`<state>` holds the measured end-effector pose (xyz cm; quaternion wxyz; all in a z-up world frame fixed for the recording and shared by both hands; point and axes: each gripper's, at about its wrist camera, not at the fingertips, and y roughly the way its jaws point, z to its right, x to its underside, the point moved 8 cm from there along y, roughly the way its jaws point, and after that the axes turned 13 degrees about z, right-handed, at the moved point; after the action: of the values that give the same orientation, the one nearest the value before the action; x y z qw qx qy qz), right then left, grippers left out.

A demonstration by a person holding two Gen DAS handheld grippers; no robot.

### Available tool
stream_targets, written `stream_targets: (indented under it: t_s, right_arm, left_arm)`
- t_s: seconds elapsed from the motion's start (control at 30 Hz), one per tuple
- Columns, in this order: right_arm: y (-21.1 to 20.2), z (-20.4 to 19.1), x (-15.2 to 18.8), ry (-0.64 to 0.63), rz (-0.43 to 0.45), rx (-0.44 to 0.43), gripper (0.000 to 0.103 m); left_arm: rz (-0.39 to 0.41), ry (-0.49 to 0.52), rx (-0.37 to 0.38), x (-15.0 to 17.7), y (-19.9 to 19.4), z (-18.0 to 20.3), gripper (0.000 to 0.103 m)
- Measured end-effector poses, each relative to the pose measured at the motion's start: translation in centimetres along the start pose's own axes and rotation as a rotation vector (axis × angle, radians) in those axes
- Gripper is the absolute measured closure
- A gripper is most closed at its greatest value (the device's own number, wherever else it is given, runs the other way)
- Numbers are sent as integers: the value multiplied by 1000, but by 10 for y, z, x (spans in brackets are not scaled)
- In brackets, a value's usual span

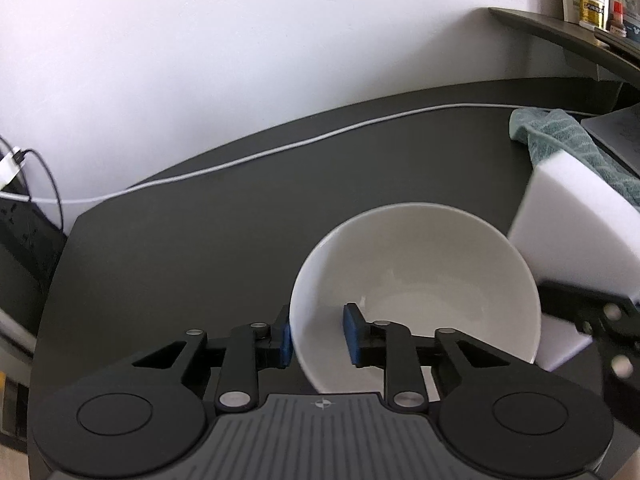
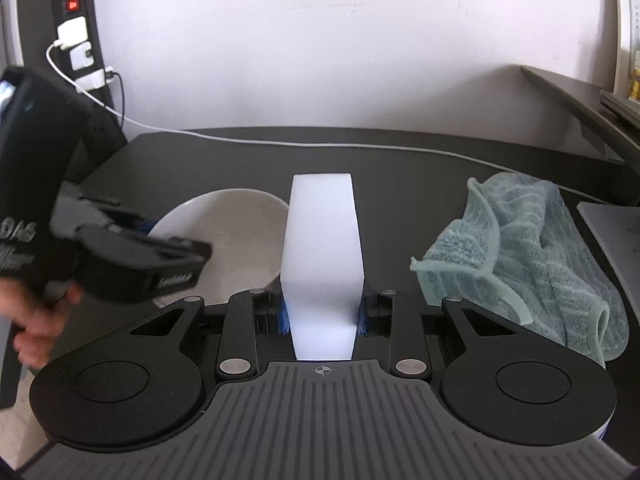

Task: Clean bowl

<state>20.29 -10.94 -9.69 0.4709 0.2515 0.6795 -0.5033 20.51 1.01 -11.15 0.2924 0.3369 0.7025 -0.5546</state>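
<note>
Dark bench (image 2: 400, 184) against a white wall (image 2: 320, 40). Crumpled teal towel (image 2: 532, 256) lies on the bench at right; white cable (image 2: 280, 143) runs along the bench's back edge to a power strip (image 2: 76, 36) with red switch lit. Small bottles (image 1: 592, 4) on a shelf (image 1: 552, 26), upper right.

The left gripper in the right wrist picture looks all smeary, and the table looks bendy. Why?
In the right wrist view the left gripper is motion-blurred, while the sponge and towel look sharp. In the left wrist view the fisheye lens bows the table edge and cable, and the bowl shows soft glare.
</note>
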Motion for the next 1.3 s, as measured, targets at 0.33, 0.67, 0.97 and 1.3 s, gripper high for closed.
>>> stream_targets:
  t_s: [0.33,0.67,0.97,1.3]
  right_arm:
    - [-43,-27,21,-32,-30,-35,72]
    - [-42,-15,13,-24,-25,-20,72]
    - [-21,-9,7,-23,-23,17,72]
    - [-38,-26,16,-38,-35,20,72]
  left_arm:
    - [-9,-26,-15,11,-11,0,80]
    - [-9,-26,19,12,-15,-5,81]
    - [6,40,36,9,-7,-1,77]
    - [4,19,16,11,-8,0,78]
